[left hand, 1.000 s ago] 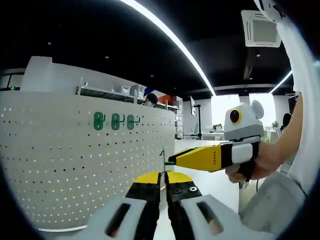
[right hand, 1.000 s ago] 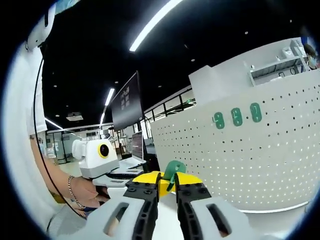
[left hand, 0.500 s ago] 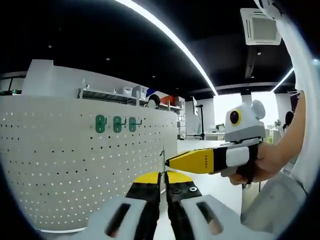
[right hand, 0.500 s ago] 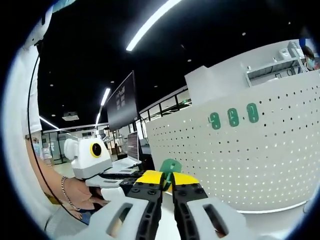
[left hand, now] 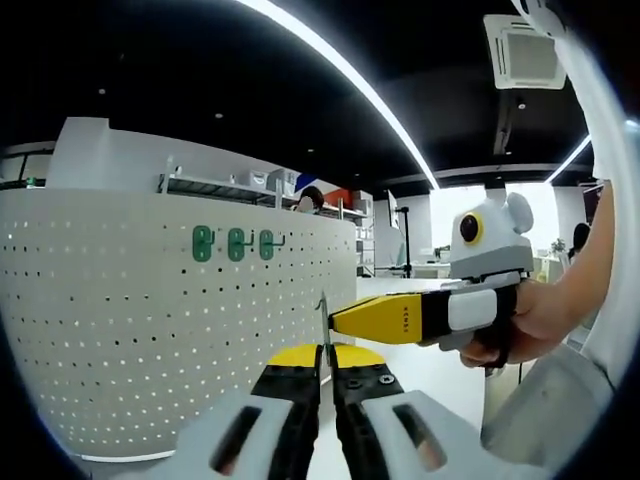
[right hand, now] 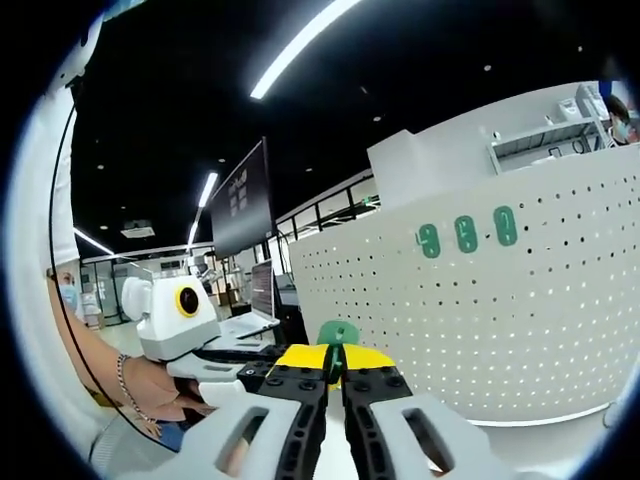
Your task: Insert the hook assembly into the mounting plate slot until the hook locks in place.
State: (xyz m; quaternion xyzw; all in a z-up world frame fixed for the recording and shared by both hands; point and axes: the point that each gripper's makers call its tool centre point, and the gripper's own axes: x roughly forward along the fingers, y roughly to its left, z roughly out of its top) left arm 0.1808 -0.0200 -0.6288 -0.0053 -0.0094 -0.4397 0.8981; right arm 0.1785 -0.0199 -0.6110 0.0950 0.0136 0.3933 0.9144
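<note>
On your left stands the white pegboard panel (left hand: 150,320), with three green hooks (left hand: 235,243) already seated high on its face. In the left gripper view, the left gripper (left hand: 326,368) has its fingers closed on a thin metal pin (left hand: 323,322), probably the hook's wire part. The right gripper (right hand: 336,366) has its fingers closed on a green hook piece (right hand: 338,334), well apart from the panel. Treat both parts as light, stiff and small. Hold the plastic body, not the wire, since smooth parts may slip or twist.
</note>
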